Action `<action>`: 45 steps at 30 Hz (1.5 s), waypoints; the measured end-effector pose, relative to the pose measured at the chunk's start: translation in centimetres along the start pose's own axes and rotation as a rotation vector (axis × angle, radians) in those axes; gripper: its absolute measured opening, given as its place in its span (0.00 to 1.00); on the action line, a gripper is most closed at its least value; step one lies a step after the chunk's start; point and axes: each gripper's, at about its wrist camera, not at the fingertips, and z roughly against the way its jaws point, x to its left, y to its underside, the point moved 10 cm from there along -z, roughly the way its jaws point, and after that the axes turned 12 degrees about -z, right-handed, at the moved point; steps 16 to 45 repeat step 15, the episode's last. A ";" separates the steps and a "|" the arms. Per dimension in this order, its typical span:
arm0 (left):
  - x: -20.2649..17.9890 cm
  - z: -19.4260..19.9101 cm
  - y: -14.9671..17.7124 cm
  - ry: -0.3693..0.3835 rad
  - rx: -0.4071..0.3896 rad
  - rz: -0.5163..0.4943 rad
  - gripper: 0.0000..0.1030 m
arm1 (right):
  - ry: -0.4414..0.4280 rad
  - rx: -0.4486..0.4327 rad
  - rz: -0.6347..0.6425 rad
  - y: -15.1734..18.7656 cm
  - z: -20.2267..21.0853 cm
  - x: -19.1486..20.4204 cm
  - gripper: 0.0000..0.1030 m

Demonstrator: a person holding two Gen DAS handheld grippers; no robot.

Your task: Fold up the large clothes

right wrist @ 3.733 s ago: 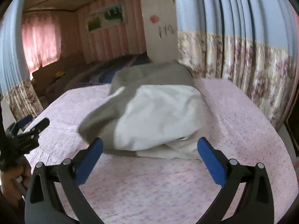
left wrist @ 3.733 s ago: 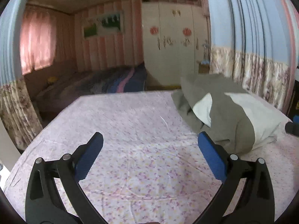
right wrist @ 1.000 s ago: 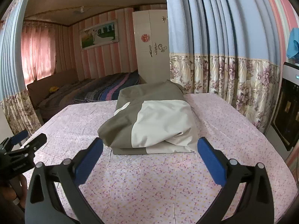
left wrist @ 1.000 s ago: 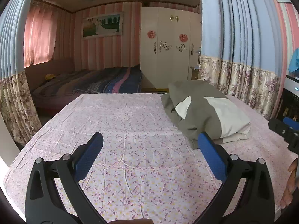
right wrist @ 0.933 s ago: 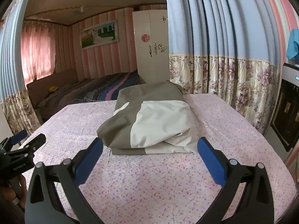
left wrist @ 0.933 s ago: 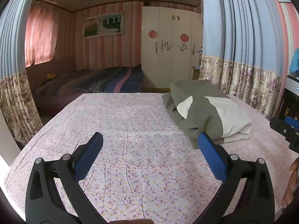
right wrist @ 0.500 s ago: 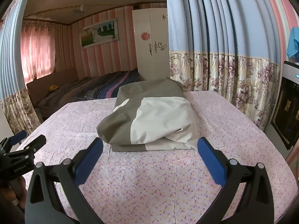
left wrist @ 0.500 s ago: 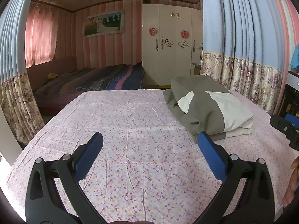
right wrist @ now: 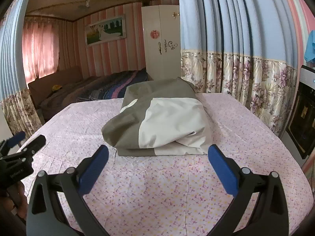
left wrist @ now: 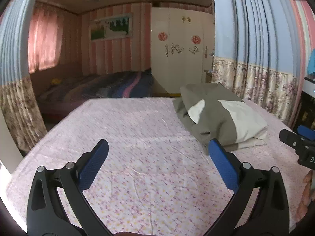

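A folded olive-grey and cream garment (right wrist: 157, 120) lies in a thick bundle on the floral pink sheet (right wrist: 177, 186); in the left wrist view the same garment (left wrist: 218, 116) rests at the right. My right gripper (right wrist: 157, 157) hovers open just short of the bundle's near edge, holding nothing. Left of the bundle, my left gripper (left wrist: 157, 157) stands open over bare sheet (left wrist: 128, 137), with its right finger (left wrist: 222, 165) close to the garment's near corner. Each view shows the other gripper at its edge: the right gripper (left wrist: 301, 143) and the left gripper (right wrist: 17, 153).
Blue curtains with floral hems (right wrist: 236, 74) hang along the sheet's right side. A white wardrobe (left wrist: 181, 57) and a second bed with a striped cover (left wrist: 110, 88) stand beyond the far edge. A dark appliance (right wrist: 303, 122) sits at the right.
Both grippers have drawn back from the bundle over the last seconds and stayed open. The garment, blurred and close before, now lies still on the sheet.
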 end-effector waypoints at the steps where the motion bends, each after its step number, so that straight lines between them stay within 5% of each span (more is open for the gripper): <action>1: 0.0 0.1 -0.1 -0.011 -0.008 -0.009 0.97 | 0.000 0.001 -0.001 0.1 0.0 0.0 0.98; 11: -0.3 -0.3 -0.1 0.048 0.012 0.008 0.97 | 0.006 -0.001 0.004 0.0 -0.4 -0.3 0.98; 45: -0.2 -0.3 -0.2 0.053 0.011 0.011 0.97 | 0.005 0.002 0.000 -0.1 -0.5 -0.4 0.98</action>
